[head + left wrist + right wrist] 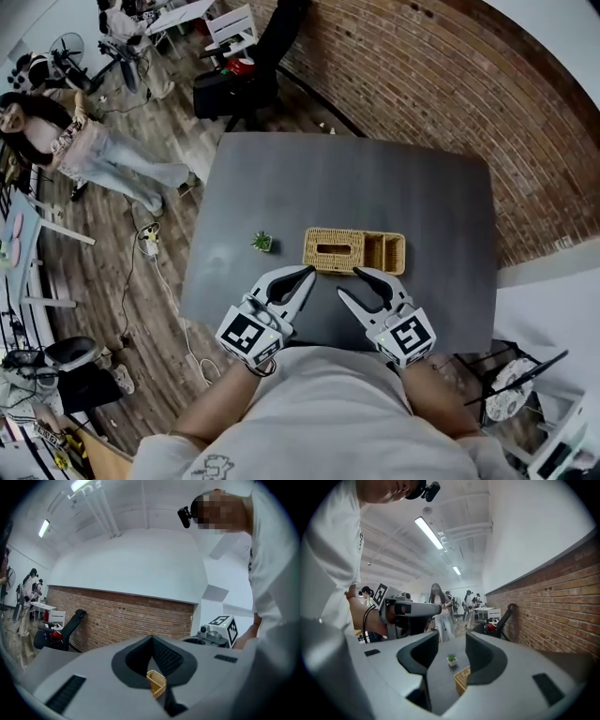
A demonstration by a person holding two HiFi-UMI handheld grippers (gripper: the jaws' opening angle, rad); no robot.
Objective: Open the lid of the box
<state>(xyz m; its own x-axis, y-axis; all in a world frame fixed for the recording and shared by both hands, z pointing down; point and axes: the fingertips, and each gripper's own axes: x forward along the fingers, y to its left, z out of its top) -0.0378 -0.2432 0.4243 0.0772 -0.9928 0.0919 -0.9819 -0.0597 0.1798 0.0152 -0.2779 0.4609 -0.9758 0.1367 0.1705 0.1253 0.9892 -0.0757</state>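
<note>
Box, wicker, lid on. Head view: it sits mid-frame on a grey table, with a small potted plant to its left. The left gripper and right gripper are just below it in frame, neither touching it.
Left gripper view: jaw tips meet and grip nothing; a box corner shows low centre through the gap behind them.
Right gripper view: jaws well apart and empty; the plant and a box corner lie beyond them, centre frame.

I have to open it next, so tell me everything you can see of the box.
The box is a long tan wicker rectangle lying flat on the grey table. Its slotted lid covers the left part and is shut; the right end has open compartments. Nothing but the table touches it.
</note>
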